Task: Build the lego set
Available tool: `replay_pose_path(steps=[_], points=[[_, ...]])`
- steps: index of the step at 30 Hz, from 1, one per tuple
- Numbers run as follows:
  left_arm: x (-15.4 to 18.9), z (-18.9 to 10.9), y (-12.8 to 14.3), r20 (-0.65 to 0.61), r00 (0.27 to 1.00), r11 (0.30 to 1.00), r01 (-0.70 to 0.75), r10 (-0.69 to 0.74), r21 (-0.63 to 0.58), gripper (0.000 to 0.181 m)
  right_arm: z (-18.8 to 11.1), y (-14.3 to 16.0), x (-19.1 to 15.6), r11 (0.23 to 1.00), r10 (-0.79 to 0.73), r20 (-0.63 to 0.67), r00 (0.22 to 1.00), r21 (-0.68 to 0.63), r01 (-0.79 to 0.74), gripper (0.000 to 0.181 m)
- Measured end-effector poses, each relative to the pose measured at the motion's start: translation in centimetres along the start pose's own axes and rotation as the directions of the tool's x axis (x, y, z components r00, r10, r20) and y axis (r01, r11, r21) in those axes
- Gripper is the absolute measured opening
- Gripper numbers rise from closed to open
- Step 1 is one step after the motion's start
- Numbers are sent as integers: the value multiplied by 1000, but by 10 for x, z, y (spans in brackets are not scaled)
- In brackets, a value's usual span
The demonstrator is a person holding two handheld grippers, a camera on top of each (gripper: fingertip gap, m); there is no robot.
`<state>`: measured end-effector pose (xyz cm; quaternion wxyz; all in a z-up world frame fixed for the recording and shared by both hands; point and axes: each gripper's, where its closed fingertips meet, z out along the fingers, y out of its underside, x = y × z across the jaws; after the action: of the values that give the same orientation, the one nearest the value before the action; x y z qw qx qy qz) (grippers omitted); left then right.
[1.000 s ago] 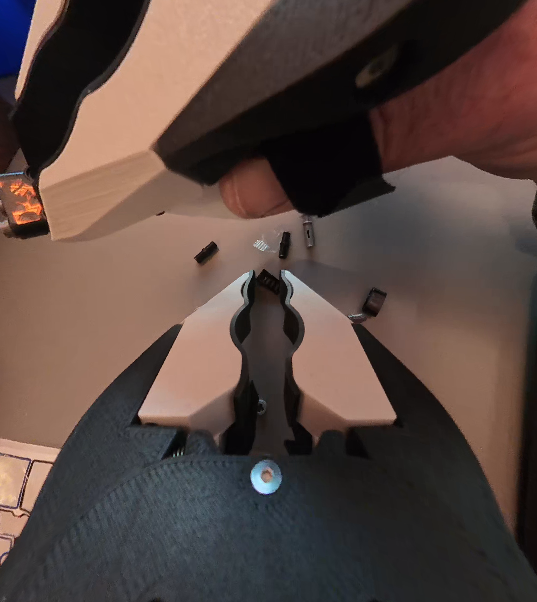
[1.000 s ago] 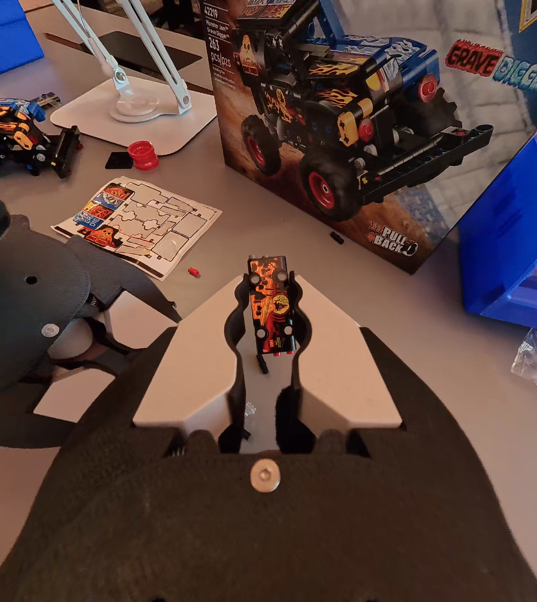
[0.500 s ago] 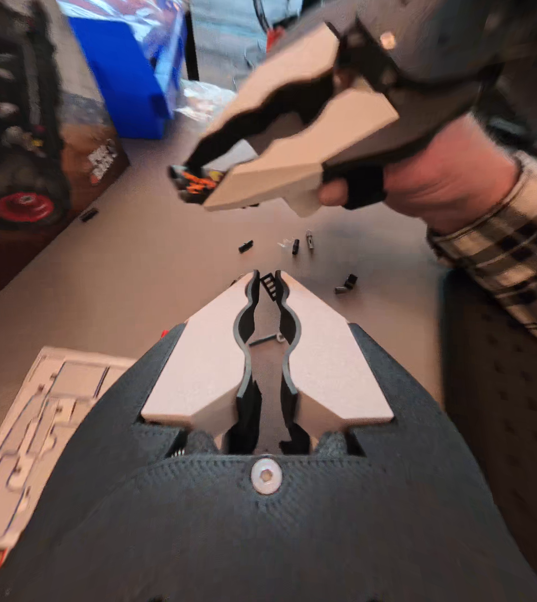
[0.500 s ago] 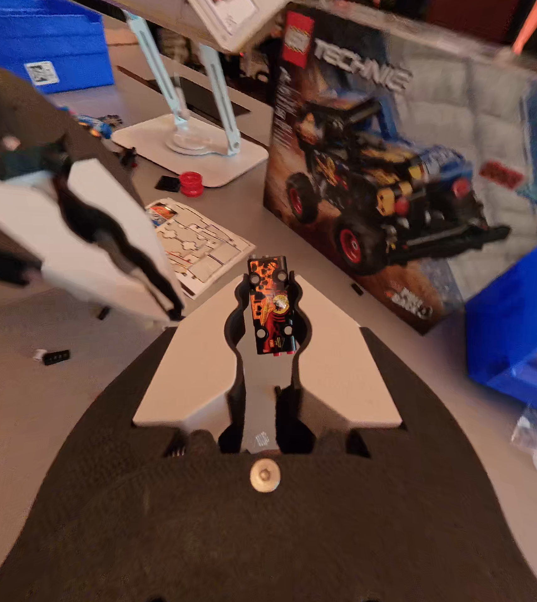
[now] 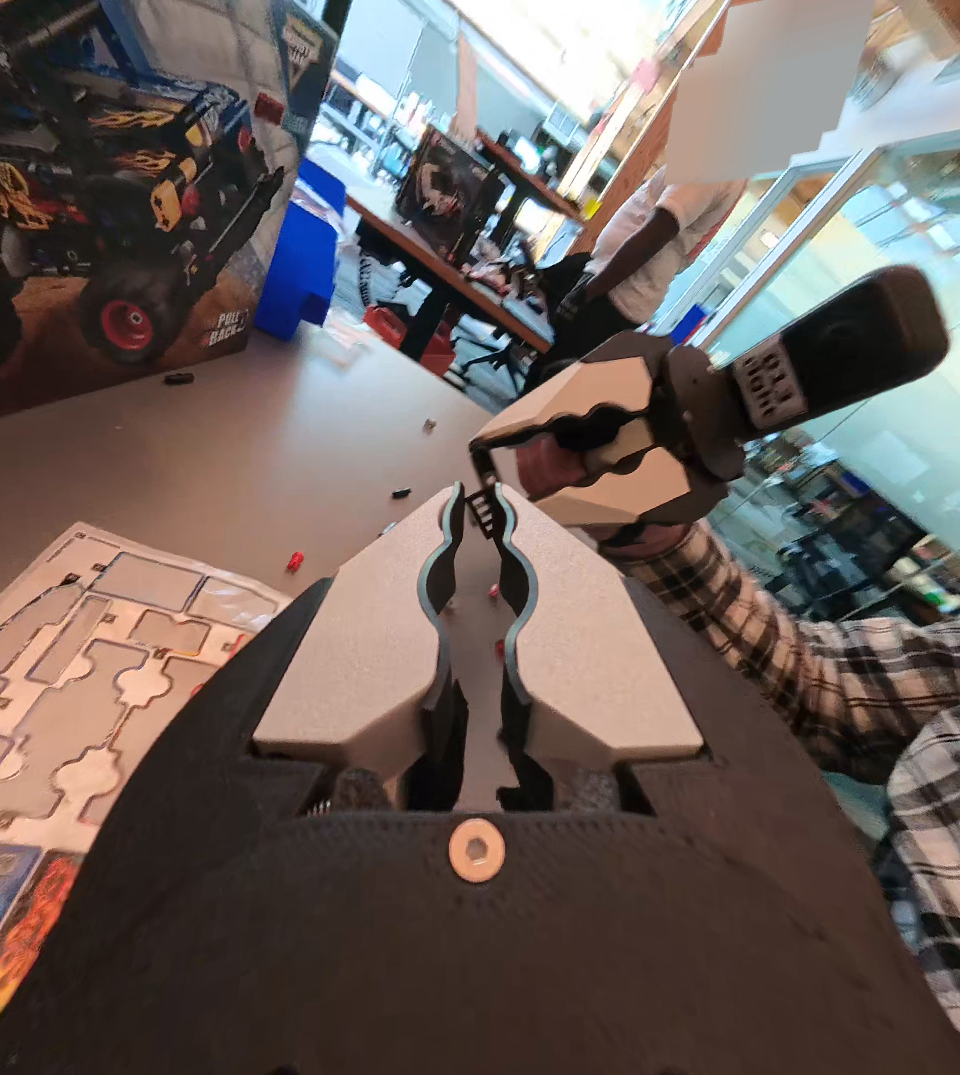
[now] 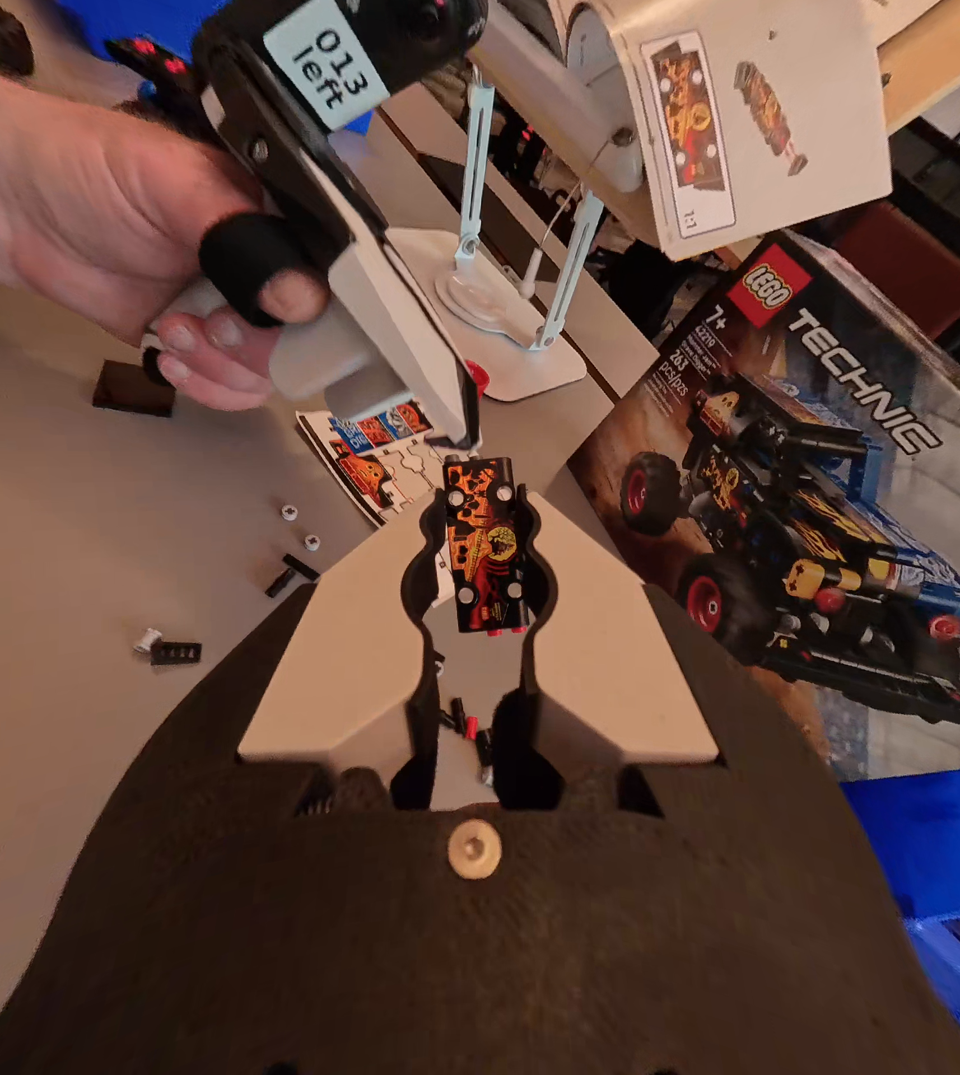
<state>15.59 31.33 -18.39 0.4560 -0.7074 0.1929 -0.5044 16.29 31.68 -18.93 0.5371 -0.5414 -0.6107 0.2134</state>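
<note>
Mid-build here, nowhere near finished. Right gripper (image 6: 480, 541) clamped on a black panel with flame stickers (image 6: 483, 552), held up off the surface (image 6: 88, 523), fingers (image 6: 600, 628) squeezing it from both sides. Left gripper (image 5: 480, 512) pinching a small black grille piece (image 5: 482, 515) right at the tips, fingers (image 5: 361, 640) nearly closed on it. Both held in the air, tips almost touching, the grille meeting the far end of the panel, so probably about to clip one onto the other. Can't tell if actually seated yet.

Done so far, by the look of it: stickers already on that panel, and lots of blanks on the sticker sheet (image 5: 76, 640), so a good share used up.

Left to do: plenty. Loose pins and bits scattered around, like a black slotted piece (image 6: 175, 652), two white bushes (image 6: 300, 526), a tiny red pin (image 5: 294, 560). Instruction page up on a white stand (image 6: 501, 326), box with the truck picture (image 6: 786, 552) standing behind. No wheels or chassis visible in either view, so guessing less than halfway.
</note>
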Motion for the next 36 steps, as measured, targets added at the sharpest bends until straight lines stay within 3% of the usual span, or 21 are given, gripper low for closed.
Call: replay_pose_path(steps=[6, 23, 36], points=[[4, 3, -3, -61, 996, 997, 62, -60, 43, 8, 3, 1, -2, 1000, 12, 6, 1000, -9, -12, 21], [1, 7, -11, -14, 1000, 989, 7, -5, 148, 8, 0, -2, 1, 985, 169, 62, 984, 38, -171, 21], [4, 8, -18, -79, 992, 965, 112, -96, 239, 7, -2, -7, 7, 971, 228, 38, 973, 70, -230, 21]])
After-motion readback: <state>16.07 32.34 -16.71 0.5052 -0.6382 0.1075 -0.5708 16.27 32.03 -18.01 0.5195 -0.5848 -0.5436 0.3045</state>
